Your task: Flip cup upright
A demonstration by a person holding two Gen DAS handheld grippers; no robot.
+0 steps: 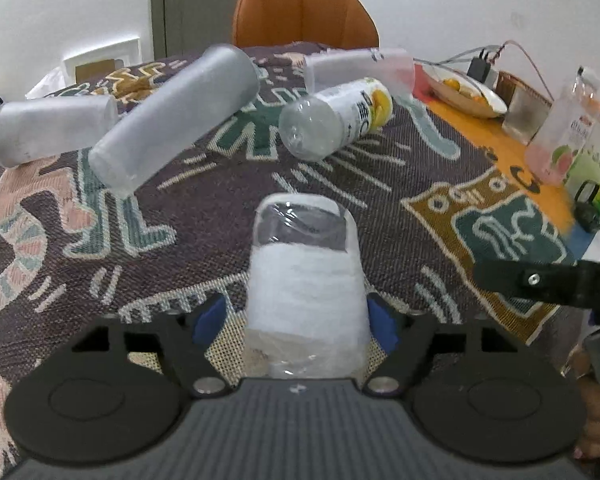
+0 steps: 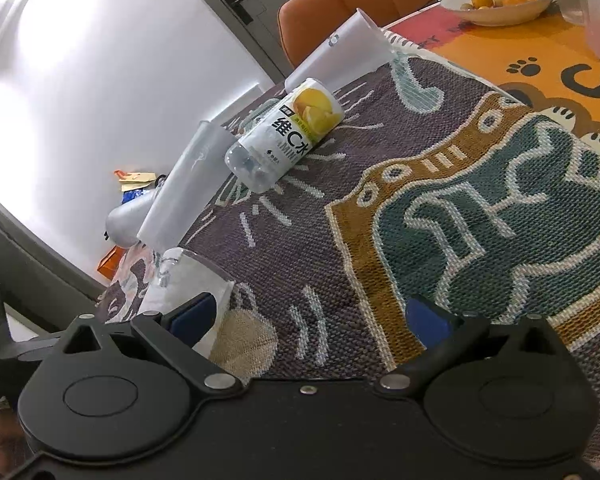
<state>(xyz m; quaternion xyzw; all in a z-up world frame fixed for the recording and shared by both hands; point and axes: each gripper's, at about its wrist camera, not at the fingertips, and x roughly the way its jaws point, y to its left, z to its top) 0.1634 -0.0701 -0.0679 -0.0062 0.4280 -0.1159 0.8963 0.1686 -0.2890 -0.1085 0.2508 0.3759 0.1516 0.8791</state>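
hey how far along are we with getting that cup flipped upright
Early stage. Done: the left claw has reached the cup, its blue pads on either side of the white-wrapped body. In hand: the grasp; whether the pads actually press it is unclear. Left: the flip itself, since the closed end points away from the claw over the patterned cloth. The right claw is open and empty beside it.
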